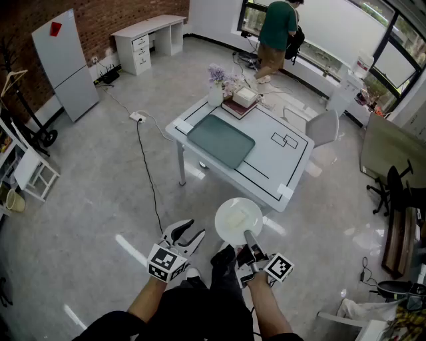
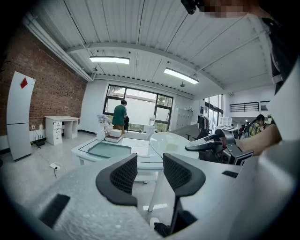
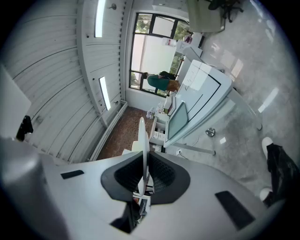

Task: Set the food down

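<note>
- Right tool (image 1: 249, 238) pinches plate (image 1: 238, 220) rim, food (image 1: 234, 217) aboard; left tool (image 1: 188, 233) spread, empty.
- Carry step, I reckon; next I need to reach counter (image 1: 283, 156), lower plate level.

A green tray (image 1: 221, 141) lies on the white table (image 1: 296, 163), beside stacked books (image 1: 241, 101) and a flower vase (image 1: 216, 85). A person (image 1: 276, 33) stands at the window (image 1: 333, 26); a fridge (image 1: 65, 63) stands against the brick wall (image 1: 93, 16).

No words, numbers or brand names can be read anywhere. Just behind the jaws, the marker cubes of the left gripper (image 1: 193, 230) and right gripper (image 1: 248, 236) show only black-and-white square code patterns. Far ahead of the left jaws, a plain red diamond sticker (image 1: 55, 28) sits on a white refrigerator (image 1: 63, 70), without lettering.
</note>
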Available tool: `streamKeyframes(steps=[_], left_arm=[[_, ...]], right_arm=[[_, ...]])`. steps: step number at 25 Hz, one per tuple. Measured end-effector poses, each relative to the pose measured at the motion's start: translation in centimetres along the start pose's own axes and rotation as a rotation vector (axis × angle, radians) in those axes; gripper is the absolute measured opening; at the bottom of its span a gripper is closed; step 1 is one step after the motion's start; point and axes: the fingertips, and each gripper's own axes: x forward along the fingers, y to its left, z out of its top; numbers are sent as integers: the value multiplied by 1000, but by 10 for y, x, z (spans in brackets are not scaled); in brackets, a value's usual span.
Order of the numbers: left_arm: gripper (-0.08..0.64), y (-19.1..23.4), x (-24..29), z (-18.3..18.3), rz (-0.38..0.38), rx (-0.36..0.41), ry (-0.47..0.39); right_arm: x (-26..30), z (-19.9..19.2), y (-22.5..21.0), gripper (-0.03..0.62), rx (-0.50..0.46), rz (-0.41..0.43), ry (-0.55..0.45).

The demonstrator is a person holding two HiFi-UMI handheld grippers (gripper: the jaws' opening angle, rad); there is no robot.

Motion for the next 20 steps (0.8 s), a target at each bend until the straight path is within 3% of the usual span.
streamKeyframes(steps=[6, 20], left_arm=[[178, -1, -3, 0, -3, -3, 2], [159, 1, -5, -5, 5, 0, 9]], right_arm=[[0, -1, 13, 26, -71, 37, 1], [1, -10, 6, 28, -4, 32, 9]])
